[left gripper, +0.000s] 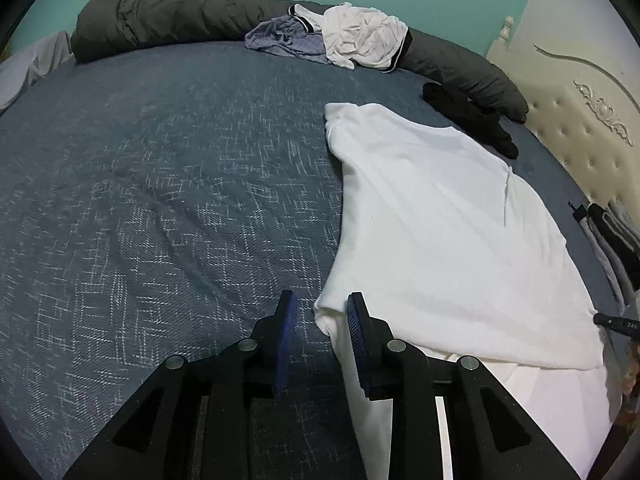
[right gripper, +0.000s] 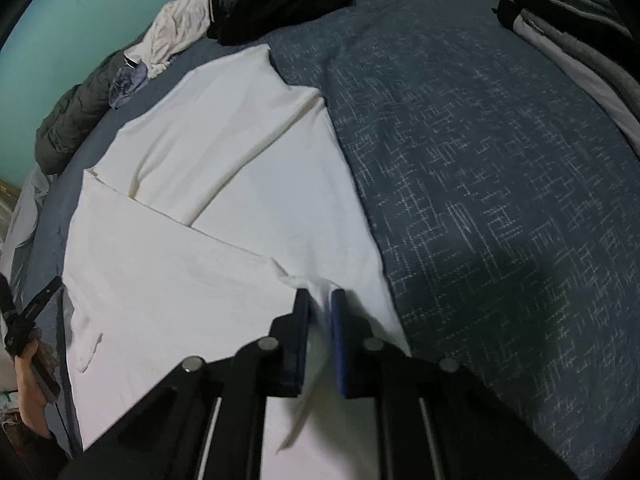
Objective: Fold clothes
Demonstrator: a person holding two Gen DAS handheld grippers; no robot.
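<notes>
Thin, limp white cotton T-shirt (right gripper: 224, 184) on blue patterned bed (right gripper: 480, 160) slides easily; best gripped at hem corners: right hand-held gripper (right gripper: 320, 300) narrow, pinching hem fold, left hand-held gripper (left gripper: 322, 308) part-open straddling shirt edge.

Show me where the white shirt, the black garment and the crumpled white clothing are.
white shirt (left gripper: 440, 216): left wrist view, middle of its flat top layer.
black garment (left gripper: 468, 118): left wrist view, middle of the dark cloth.
crumpled white clothing (left gripper: 360, 36): left wrist view, centre of the wrinkled heap.
</notes>
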